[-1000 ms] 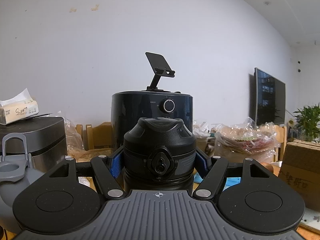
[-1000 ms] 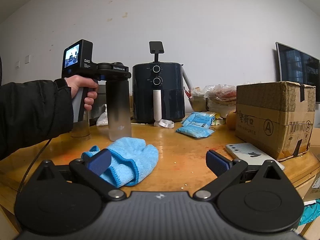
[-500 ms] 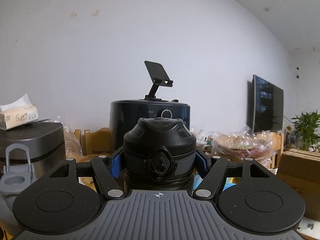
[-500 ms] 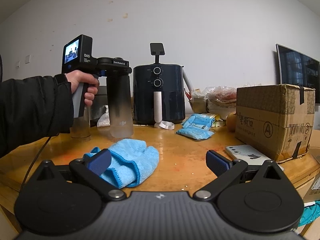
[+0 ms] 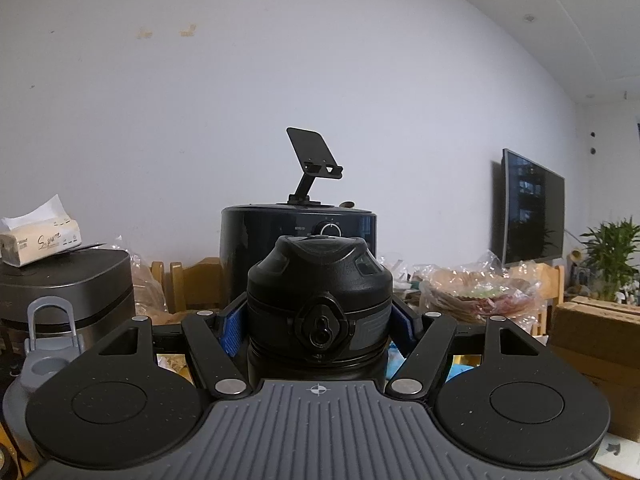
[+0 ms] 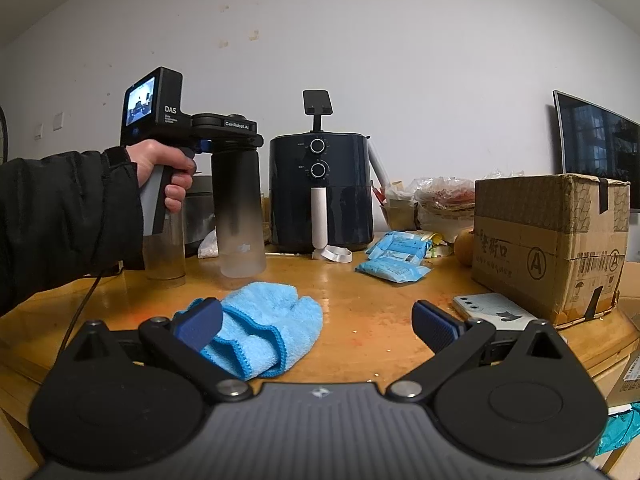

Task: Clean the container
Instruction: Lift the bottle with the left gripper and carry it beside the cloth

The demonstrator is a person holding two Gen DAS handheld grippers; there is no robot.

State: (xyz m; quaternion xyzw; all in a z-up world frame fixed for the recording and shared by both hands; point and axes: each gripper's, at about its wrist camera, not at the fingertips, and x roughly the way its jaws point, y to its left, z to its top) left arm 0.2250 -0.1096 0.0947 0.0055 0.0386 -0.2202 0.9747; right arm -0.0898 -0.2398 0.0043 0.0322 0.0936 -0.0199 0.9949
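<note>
The left gripper holds the bottle up off the counter, and the right gripper gapes wide above the blue cloth by the near edge.

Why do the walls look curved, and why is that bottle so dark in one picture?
Both views come through fisheye lenses, so the straight wall and ceiling lines bow. In the left wrist view the bottle is clamped in the left gripper, and its black lid sits dim against the bright wall. In the right wrist view the wooden table shows soft glare, and the right gripper looks slightly soft.
</note>
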